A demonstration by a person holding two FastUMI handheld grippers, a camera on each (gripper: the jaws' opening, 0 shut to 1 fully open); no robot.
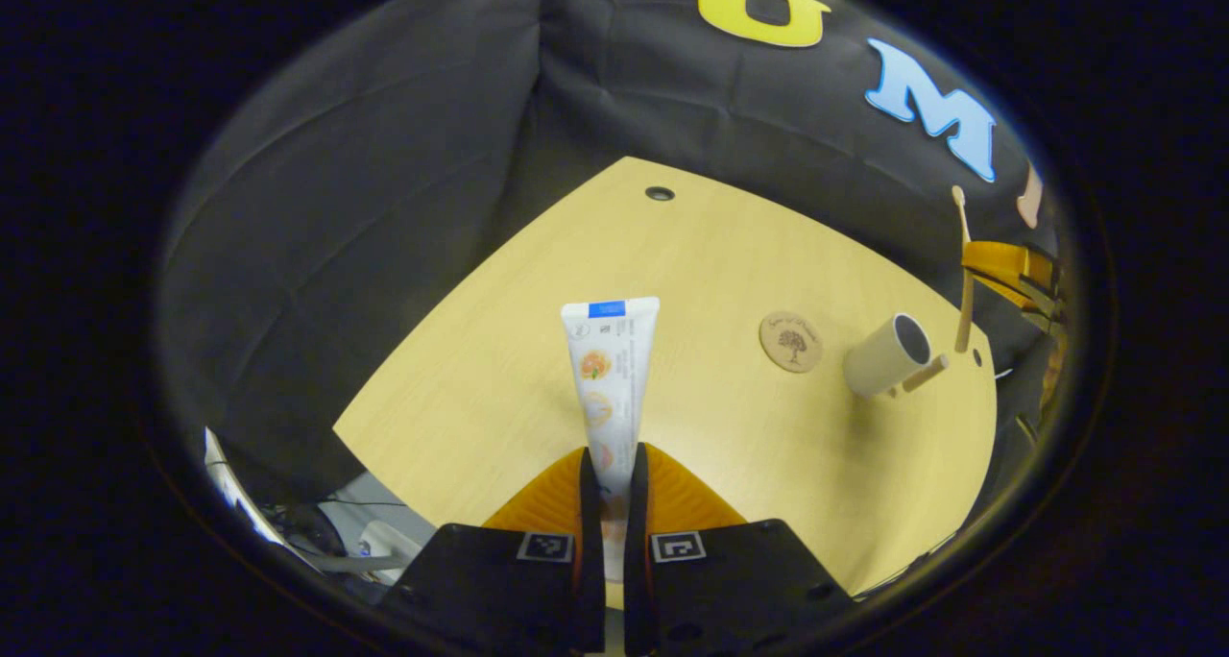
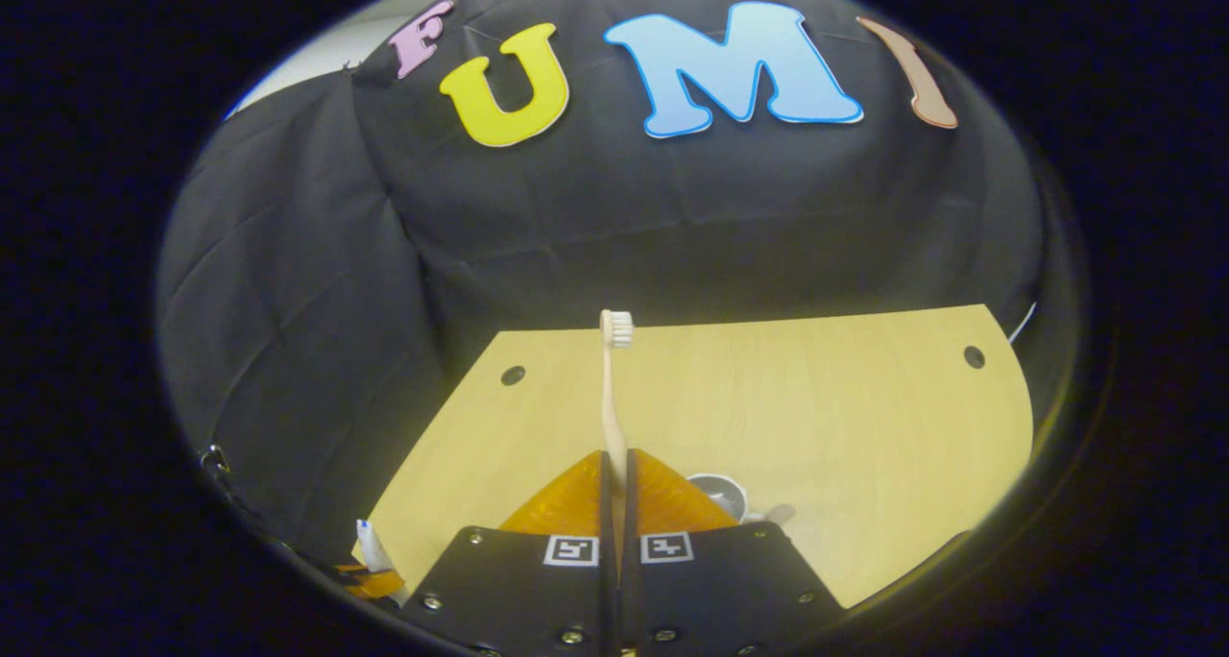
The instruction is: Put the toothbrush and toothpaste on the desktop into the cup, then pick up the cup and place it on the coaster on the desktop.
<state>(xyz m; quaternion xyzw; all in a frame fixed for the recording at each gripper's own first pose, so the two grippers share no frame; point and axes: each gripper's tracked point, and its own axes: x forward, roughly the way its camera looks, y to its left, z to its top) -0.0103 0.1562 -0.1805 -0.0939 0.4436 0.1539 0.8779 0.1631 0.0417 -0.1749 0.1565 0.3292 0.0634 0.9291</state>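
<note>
Left gripper view. Your left claw [image 1: 612, 489] is clenched on the toothpaste [image 1: 609, 369]; both fingers press the lower part of the tube, which stands up and away from the claw, above the tabletop [image 1: 499, 398]. Toward the right edge of the tabletop the cup [image 1: 885, 354] stands with its mouth open and nothing inside it. The coaster [image 1: 791, 341] lies bare just beside the cup, on the side nearer the middle of the tabletop. Above the cup you see the other claw [image 1: 970, 275] holding the toothbrush [image 1: 962, 273] upright, its lower end close over the cup's rim.

Right gripper view. Your right claw [image 2: 615, 474] is clenched on the toothbrush [image 2: 611, 398]; the fingers are drawn almost together on the handle, and the bristled head points up and away toward the far edge of the tabletop [image 2: 816, 417]. Part of the cup [image 2: 720, 491] shows just past the right finger, below the claw. At the near left corner the tip of the toothpaste [image 2: 370, 547] appears.

Progress, as judged: both items are lifted, neither is in the cup. Left to do: both insertions, then carrying the cup onto the coaster.
</note>
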